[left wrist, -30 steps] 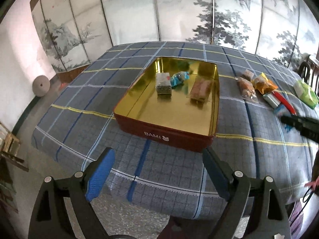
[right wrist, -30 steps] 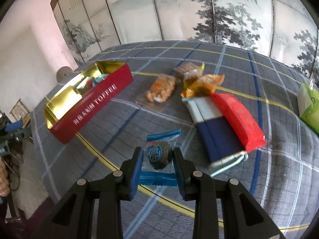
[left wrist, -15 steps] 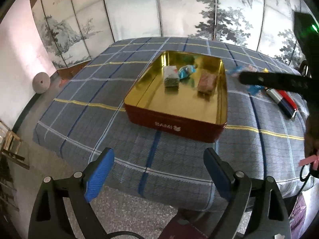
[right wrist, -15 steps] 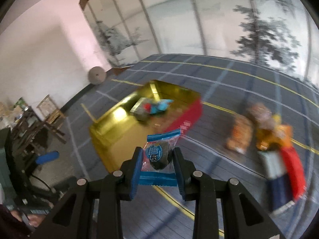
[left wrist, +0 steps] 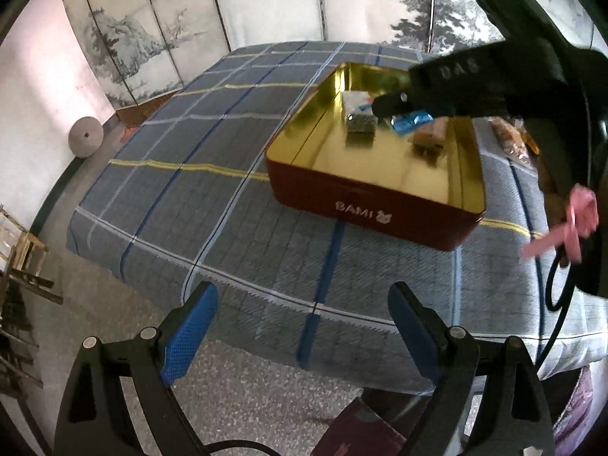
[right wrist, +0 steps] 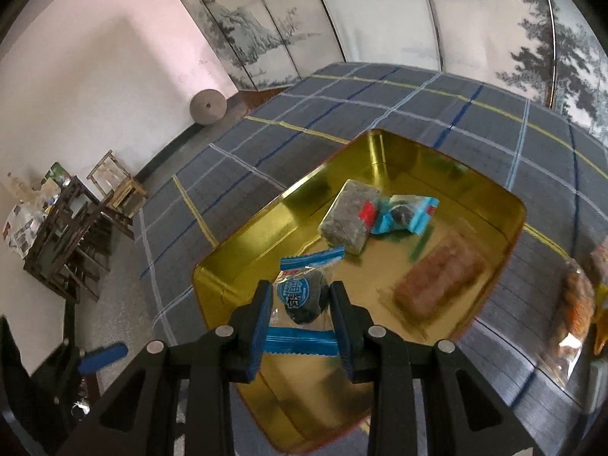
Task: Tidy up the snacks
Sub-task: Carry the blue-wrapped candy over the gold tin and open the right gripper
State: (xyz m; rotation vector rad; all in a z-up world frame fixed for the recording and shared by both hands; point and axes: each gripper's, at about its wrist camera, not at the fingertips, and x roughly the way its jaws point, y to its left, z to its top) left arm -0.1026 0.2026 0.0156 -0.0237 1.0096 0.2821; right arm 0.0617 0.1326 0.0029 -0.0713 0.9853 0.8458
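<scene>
Right gripper [right wrist: 300, 307], clamped on blue-wrapped candy [right wrist: 304, 296], moved from loose snacks to over gold tin [right wrist: 243, 243], frame centre; drop next. Left gripper [left wrist: 304, 323] open, empty.

In the left wrist view the right gripper [left wrist: 383, 108] crosses over the red tin [left wrist: 364, 205] and hides part of the snacks inside: a blue wrapper [left wrist: 412, 121] shows only as a corner, and the brown bar [left wrist: 429, 136] is half covered. Far right, the snack bags [left wrist: 511, 140] on the cloth are mostly hidden behind that arm. The white text on the tin front is blurred, can't read it for sure.

In the right wrist view the brown bar [right wrist: 437, 285] is motion-blurred. An orange bag [right wrist: 577, 304] at the right edge is cut off & smeared. The tin's near rim [right wrist: 212, 277] goes under the gripper body.
</scene>
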